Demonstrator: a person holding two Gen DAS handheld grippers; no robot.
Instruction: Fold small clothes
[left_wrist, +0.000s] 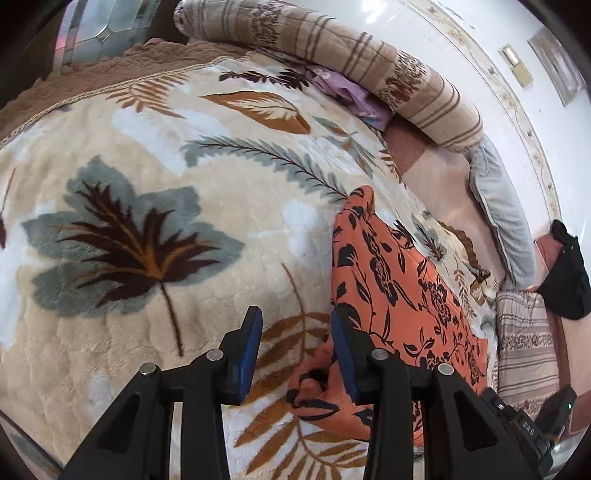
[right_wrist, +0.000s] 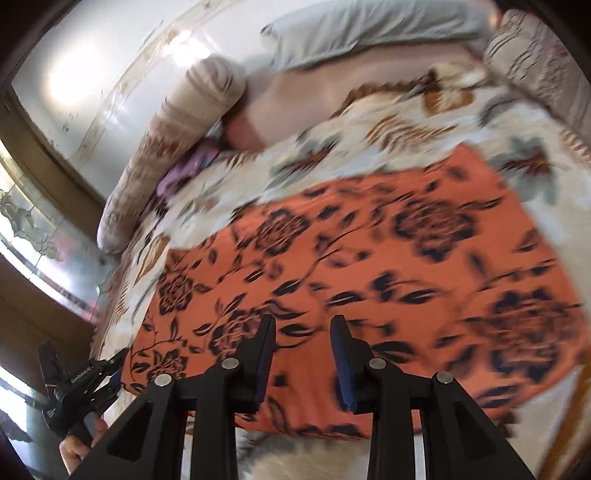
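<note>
A plush blanket (left_wrist: 155, 155) covers the bed, cream and deep-piled, printed with big grey, brown and rust leaves and edged with a scalloped brown border. Along the far side by the white wall lies one long rolled quilt (left_wrist: 332, 40), beige with brown stripes and dark floral patches, and beyond it one pale grey pillow (left_wrist: 498, 206). A second striped, folded quilt (left_wrist: 524, 343) sits at the bed's end. A bit of purple cloth (left_wrist: 351, 92) pokes out from under the roll.

There is one garment (right_wrist: 369, 266) to fold: a thin, smooth orange piece with black flowers, leaves and trailing stems. It lies spread on the blanket in a roughly rectangular shape, mostly flat, though the right wrist view is blurred. Its near corner is bunched and crumpled in the left wrist view, and one edge tapers to a narrow point.

Two grippers, both black with blue pads. The left gripper (left_wrist: 295, 354) hangs over the garment's crumpled corner with its jaws apart, one finger over bare blanket, the other over orange cloth; nothing is pinched. The right gripper (right_wrist: 303, 358) sits low over the garment's near edge, jaws likewise apart and gripping nothing.
</note>
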